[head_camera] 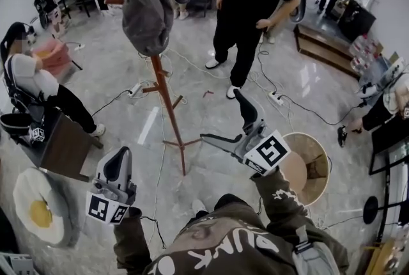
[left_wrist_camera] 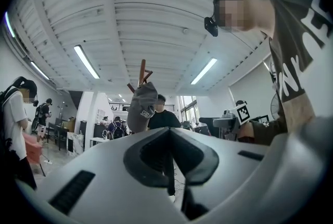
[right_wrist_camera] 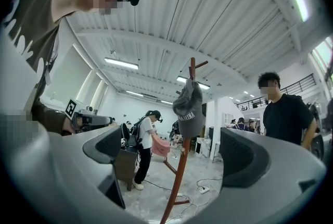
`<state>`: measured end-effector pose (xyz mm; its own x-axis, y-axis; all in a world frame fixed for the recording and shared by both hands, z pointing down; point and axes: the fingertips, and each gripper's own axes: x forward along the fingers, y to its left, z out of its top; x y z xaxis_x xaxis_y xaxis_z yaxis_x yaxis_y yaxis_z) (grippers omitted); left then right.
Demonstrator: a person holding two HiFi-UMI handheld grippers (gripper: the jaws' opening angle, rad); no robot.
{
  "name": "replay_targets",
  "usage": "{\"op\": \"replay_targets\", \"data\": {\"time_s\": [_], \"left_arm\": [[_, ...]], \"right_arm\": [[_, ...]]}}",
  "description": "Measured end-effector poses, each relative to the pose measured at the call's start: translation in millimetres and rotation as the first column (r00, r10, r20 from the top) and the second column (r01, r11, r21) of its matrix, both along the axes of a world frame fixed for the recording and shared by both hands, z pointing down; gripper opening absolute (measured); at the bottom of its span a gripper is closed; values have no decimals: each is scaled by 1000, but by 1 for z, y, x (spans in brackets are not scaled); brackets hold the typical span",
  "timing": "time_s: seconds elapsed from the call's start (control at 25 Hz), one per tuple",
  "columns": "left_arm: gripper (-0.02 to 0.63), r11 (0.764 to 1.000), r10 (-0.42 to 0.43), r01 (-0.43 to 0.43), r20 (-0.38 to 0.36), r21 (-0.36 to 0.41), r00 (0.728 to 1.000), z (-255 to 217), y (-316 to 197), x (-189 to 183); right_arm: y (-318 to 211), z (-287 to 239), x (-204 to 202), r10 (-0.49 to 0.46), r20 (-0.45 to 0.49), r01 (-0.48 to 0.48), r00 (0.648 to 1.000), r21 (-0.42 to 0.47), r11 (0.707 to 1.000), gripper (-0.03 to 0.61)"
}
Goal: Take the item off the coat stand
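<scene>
A grey cap (head_camera: 147, 15) hangs near the top of a reddish-brown wooden coat stand (head_camera: 167, 104). My right gripper (head_camera: 220, 115) is open, held to the right of the stand's pole and well below the cap, with nothing between its jaws. In the right gripper view the cap (right_wrist_camera: 190, 108) and the pole (right_wrist_camera: 179, 176) show between the spread jaws of the gripper (right_wrist_camera: 177, 155), still at a distance. My left gripper (head_camera: 120, 162) is low at the left, shut and empty. In the left gripper view the closed gripper (left_wrist_camera: 169, 134) sits under the far cap (left_wrist_camera: 141, 108).
A person in black (head_camera: 252, 5) stands just beyond the stand. A seated person (head_camera: 32, 78) and a dark wooden table (head_camera: 61, 146) are at the left. Cables and a power strip (head_camera: 135, 89) lie on the floor. A round stool (head_camera: 307, 165) is at my right.
</scene>
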<state>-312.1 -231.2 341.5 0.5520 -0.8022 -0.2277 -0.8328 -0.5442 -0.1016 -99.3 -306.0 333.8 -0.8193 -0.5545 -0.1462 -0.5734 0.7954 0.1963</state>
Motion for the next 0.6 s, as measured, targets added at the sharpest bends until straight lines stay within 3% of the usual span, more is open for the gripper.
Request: {"op": "replay_targets", "data": {"time_s": [0.28,0.6], "left_arm": [[5,1000,-15,15,-14,-6,1000,5,-41,-21],[5,996,-89,89,6,2,996,2,-93,-38]], "right_arm": [[-62,-51,-7,-58,66,56,996,35,998,577],[-148,-133,-39,-286,152,274,946,94,957,545]]}}
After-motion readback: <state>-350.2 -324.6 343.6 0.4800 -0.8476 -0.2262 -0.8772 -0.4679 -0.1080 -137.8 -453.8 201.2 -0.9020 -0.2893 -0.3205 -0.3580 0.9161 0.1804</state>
